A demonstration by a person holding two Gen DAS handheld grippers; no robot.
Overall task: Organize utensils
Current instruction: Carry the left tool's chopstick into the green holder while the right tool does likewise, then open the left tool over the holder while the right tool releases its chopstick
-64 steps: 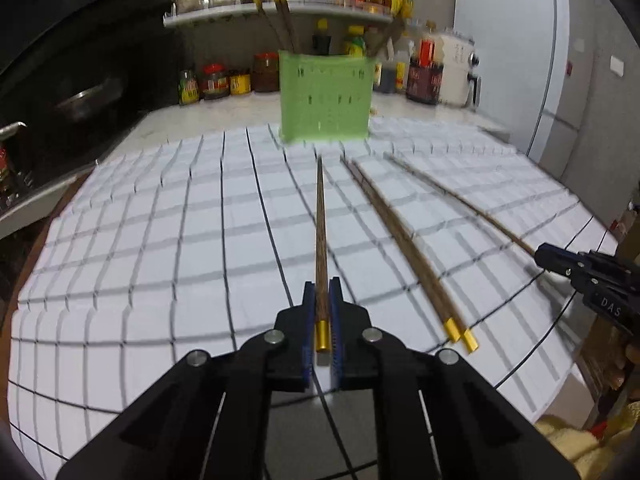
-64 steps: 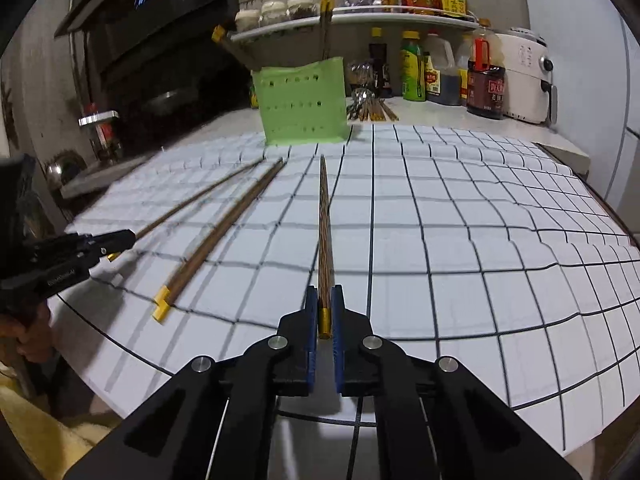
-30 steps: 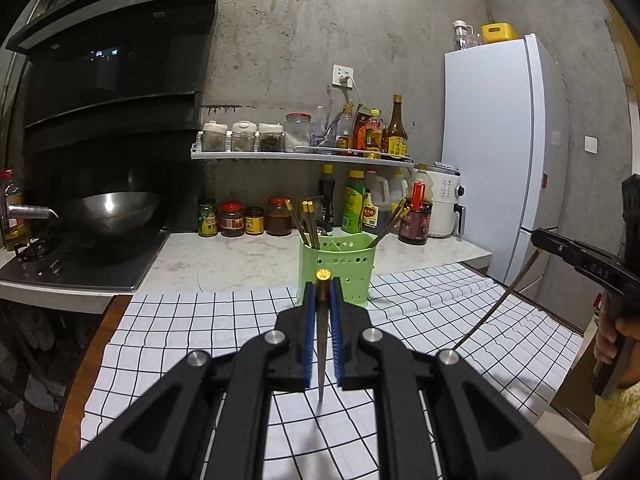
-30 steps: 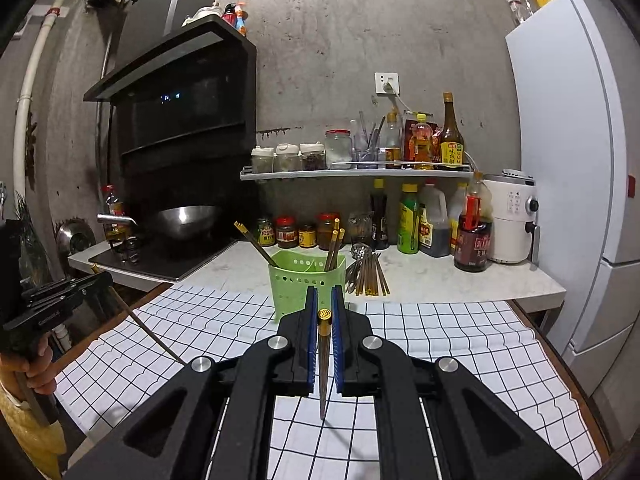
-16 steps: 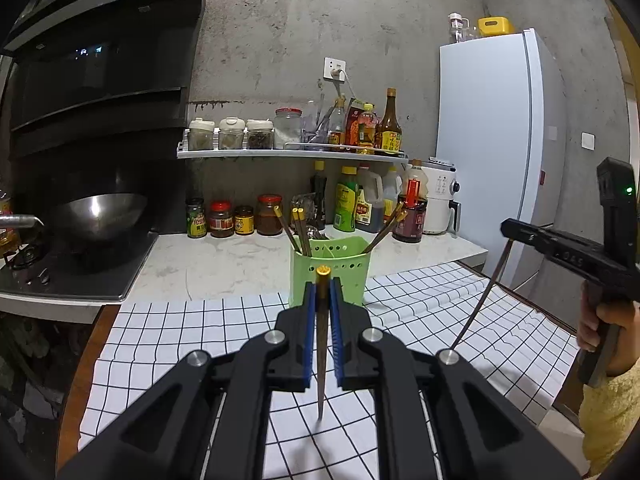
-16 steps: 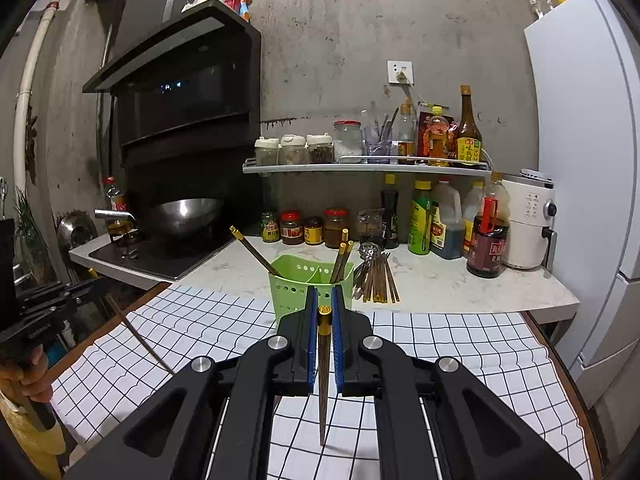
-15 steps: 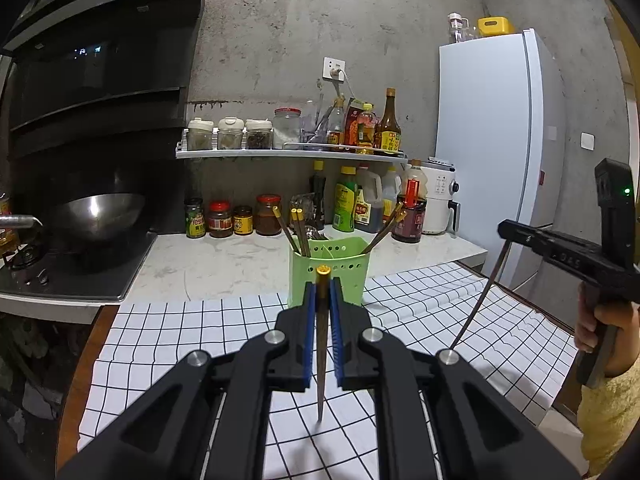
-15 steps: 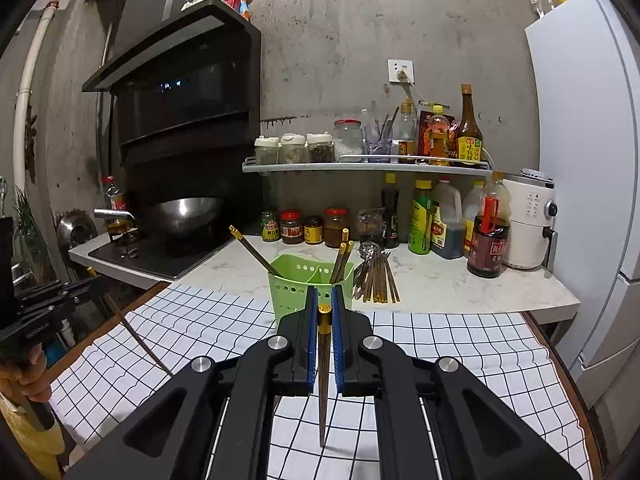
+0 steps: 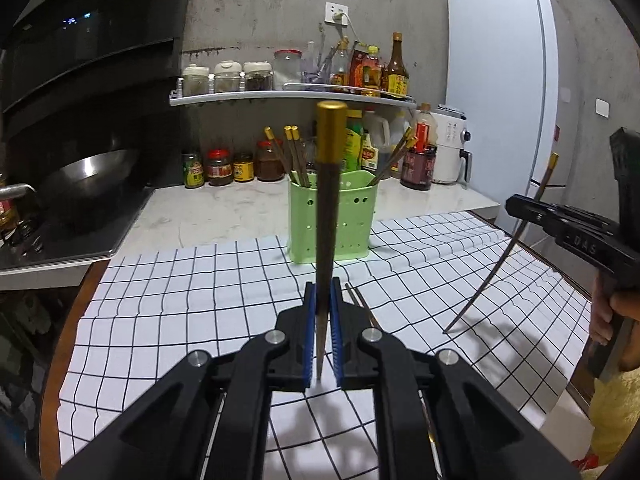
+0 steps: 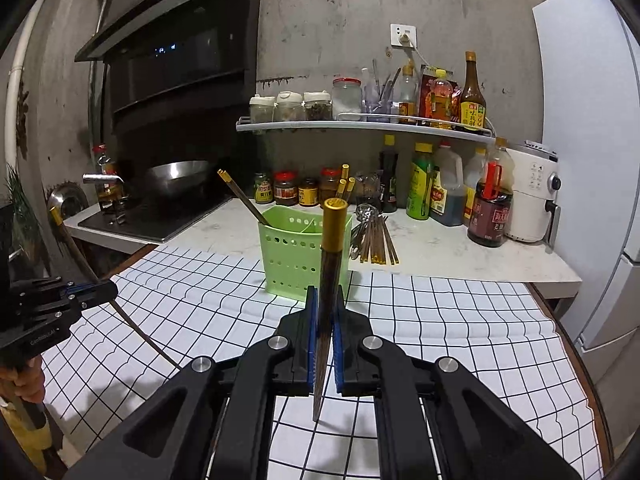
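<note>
In the left wrist view, my left gripper (image 9: 323,294) is shut on a dark wooden chopstick (image 9: 328,200) that stands upright with its gold cap on top. Just beyond it on the checked cloth is a green perforated holder (image 9: 356,220) with several chopsticks inside. At the right of that view, my right gripper (image 9: 520,206) holds a second chopstick (image 9: 494,276) slanted, point down. In the right wrist view, my right gripper (image 10: 325,298) is shut on its gold-capped chopstick (image 10: 331,256) in front of the holder (image 10: 286,252). The left gripper (image 10: 106,290) shows at the left edge.
One chopstick (image 9: 360,304) lies on the checked cloth (image 9: 200,280) behind my left fingers. Loose chopsticks and spoons (image 10: 376,240) lie on the counter beside the holder. A wok and stove (image 9: 84,184) are at the left. A fridge (image 9: 500,100) and bottles are at the right.
Both grippers have sunk and tipped downward, closer to the green holder. Each chopstick now rises well above its jaws. Both grips are unchanged.
</note>
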